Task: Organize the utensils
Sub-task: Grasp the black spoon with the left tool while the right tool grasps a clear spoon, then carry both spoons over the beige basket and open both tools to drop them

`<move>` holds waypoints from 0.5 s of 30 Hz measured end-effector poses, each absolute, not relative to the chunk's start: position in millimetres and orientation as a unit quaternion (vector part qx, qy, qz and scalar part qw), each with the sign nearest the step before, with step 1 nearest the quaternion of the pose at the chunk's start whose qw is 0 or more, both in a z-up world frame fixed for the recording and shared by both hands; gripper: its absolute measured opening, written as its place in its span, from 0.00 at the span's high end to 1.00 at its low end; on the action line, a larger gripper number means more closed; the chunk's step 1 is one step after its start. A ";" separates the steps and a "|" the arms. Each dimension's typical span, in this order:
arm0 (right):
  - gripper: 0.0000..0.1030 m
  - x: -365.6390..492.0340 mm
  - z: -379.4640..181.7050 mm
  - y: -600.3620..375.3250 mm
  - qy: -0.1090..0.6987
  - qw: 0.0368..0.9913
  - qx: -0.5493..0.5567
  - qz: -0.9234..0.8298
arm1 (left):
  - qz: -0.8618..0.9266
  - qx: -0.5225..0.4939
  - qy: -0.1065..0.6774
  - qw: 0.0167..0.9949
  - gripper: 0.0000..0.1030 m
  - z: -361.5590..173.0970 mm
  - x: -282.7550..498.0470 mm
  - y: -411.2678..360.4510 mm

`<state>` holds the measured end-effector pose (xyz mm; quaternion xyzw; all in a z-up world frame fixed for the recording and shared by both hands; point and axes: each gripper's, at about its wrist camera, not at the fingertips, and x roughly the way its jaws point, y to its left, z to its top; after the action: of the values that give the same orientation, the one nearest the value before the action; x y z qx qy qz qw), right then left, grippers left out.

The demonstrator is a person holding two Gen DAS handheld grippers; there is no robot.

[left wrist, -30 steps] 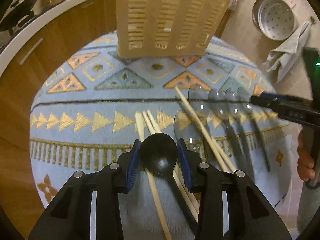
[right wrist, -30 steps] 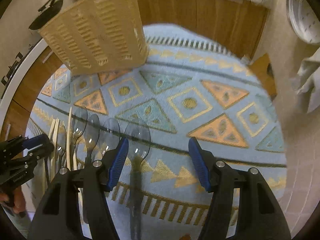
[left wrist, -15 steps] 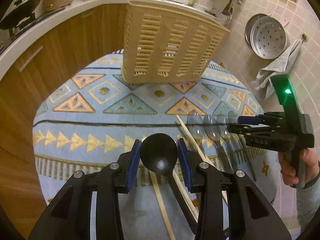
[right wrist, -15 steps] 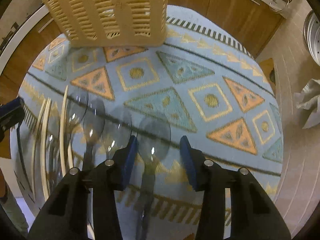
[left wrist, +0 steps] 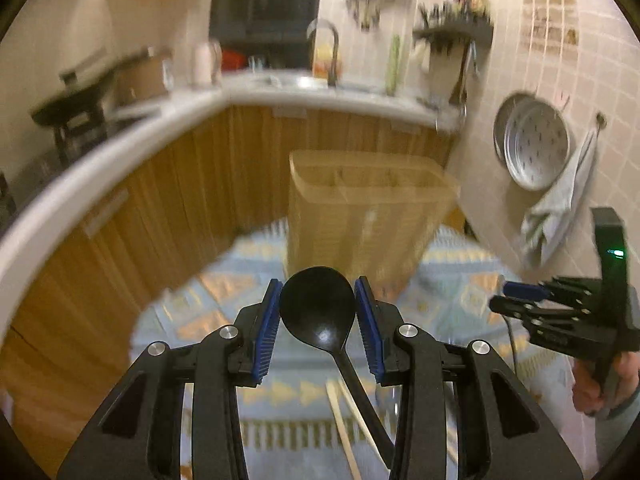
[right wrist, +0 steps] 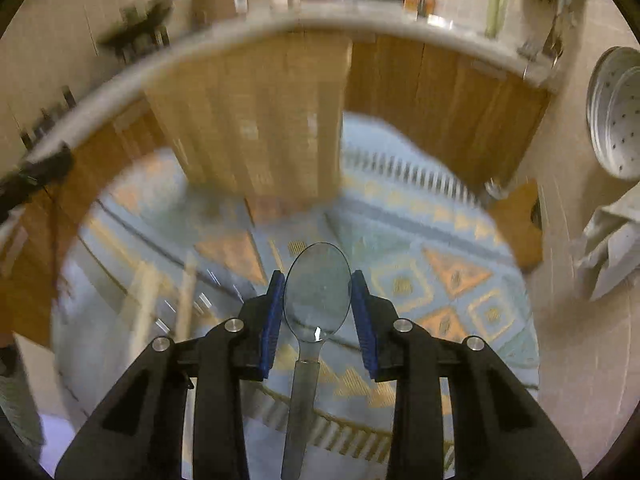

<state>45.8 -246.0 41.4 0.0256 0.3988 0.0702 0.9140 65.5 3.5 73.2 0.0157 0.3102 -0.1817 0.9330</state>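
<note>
My left gripper [left wrist: 317,322] is shut on a black spoon [left wrist: 318,306] by its bowl and holds it lifted above the blue patterned mat [left wrist: 448,292]. My right gripper [right wrist: 317,310] is shut on a clear plastic spoon [right wrist: 317,294] by its bowl, also lifted off the mat [right wrist: 420,248]. The beige slotted utensil basket [left wrist: 362,220] stands at the mat's far side, ahead of both grippers; it shows blurred in the right wrist view [right wrist: 256,120]. The right gripper also shows in the left wrist view [left wrist: 520,298]. Wooden chopsticks [left wrist: 344,424] lie on the mat below the black spoon.
Wooden cabinets with a white counter [left wrist: 120,148] curve around behind the mat. A metal steamer tray [left wrist: 532,144] and a grey towel [left wrist: 560,208] hang on the tiled wall at right. More clear spoons and chopsticks [right wrist: 180,292] lie blurred on the mat's left.
Both grippers have risen and tilted up from the mat. The right gripper has shut on a clear spoon and lifted it. The left still holds the black spoon.
</note>
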 end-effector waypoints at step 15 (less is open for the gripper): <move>0.70 122.9 176.9 -266.5 0.140 0.987 0.074 -0.022 | -0.080 0.046 0.122 0.988 0.66 163.3 141.2 -46.3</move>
<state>122.9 -266.5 176.9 0.0745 0.1397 -0.0217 0.9871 141.2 -46.3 163.3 0.0456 0.1224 -0.0802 0.9882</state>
